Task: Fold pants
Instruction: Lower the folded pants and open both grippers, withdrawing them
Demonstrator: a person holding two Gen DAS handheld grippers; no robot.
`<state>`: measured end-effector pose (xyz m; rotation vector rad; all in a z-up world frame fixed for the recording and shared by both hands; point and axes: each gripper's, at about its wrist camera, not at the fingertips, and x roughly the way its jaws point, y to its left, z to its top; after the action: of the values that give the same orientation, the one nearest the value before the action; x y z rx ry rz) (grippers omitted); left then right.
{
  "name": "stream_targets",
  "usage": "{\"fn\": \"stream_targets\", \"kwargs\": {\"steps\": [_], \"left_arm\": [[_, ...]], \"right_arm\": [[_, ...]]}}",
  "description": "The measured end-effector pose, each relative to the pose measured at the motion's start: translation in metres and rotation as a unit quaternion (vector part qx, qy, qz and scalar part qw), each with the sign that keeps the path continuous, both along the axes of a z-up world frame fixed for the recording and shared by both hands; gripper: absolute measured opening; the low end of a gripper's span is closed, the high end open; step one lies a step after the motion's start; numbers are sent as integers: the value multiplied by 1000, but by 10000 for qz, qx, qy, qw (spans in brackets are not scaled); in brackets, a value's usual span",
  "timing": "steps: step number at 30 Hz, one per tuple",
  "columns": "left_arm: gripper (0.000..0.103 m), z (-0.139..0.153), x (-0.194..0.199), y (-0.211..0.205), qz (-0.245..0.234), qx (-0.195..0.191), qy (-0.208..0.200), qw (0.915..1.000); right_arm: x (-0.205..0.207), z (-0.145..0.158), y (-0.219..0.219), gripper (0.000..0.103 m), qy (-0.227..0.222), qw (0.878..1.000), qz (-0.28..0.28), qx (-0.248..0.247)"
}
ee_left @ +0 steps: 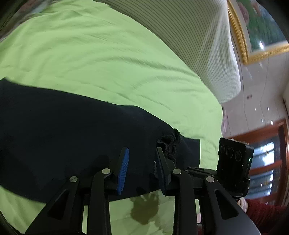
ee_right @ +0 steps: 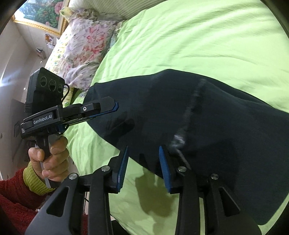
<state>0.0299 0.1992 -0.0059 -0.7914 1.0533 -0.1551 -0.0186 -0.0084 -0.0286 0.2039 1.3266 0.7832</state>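
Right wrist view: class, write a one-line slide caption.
Open right tongs poised at the edge of dark navy fabric pants on a light green bedsheet.

Left wrist cam: sits behind left gripper [ee_left: 142, 170], looks down along its fingers, close over the dark pants [ee_left: 63, 130] on green bedsheet [ee_left: 99, 54], striped headboard [ee_left: 198, 36] top right. Right wrist cam: same mount behind right gripper [ee_right: 143, 168], close, tilted view toward floral pillow [ee_right: 84, 45]. Overlap: pants, sheet, gold-framed painting [ee_right: 41, 12].
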Motion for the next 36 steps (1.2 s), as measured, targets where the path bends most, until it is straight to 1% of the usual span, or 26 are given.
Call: {"fn": "stream_targets", "kwargs": {"steps": [3, 5, 11, 14, 17, 22, 23, 24, 25, 30, 34, 36], "left_arm": [[37, 5, -18, 18, 358, -17, -20, 9994], [39, 8, -28, 26, 566, -35, -55, 9984], [47, 17, -69, 56, 1285, -69, -88, 9917], [48, 17, -93, 72, 1679, -122, -46, 9857], [48, 19, -115, 83, 2017, -42, 13, 9794], [52, 24, -152, 103, 2498, 68, 55, 9683], [54, 23, -160, 107, 2564, 82, 70, 9665], [58, 24, -168, 112, 2689, 103, 96, 9631], [60, 23, -174, 116, 2789, 100, 113, 9602], [61, 13, -196, 127, 3109, -36, 258, 9501], [62, 3, -201, 130, 3211, -211, 334, 9462], [64, 0, -195, 129, 3232, -252, 389, 9452]], "right_arm": [[0, 4, 14, 37, -57, 9998, 162, 37], [0, 6, 25, 37, -96, 9997, 237, 60], [10, 16, 57, 43, -262, 9986, 450, 106], [16, 20, 73, 45, -350, 9978, 553, 120], [21, 24, 87, 47, -418, 9970, 641, 149], [27, 30, 112, 49, -547, 9947, 856, 140], [29, 32, 118, 49, -581, 9940, 915, 129], [30, 33, 122, 50, -597, 9936, 955, 130], [32, 35, 127, 50, -626, 9928, 1009, 125], [39, 39, 151, 52, -767, 9892, 1248, 46], [49, 39, 169, 52, -837, 9849, 1513, -91], [56, 37, 180, 52, -860, 9821, 1667, -170]]}}
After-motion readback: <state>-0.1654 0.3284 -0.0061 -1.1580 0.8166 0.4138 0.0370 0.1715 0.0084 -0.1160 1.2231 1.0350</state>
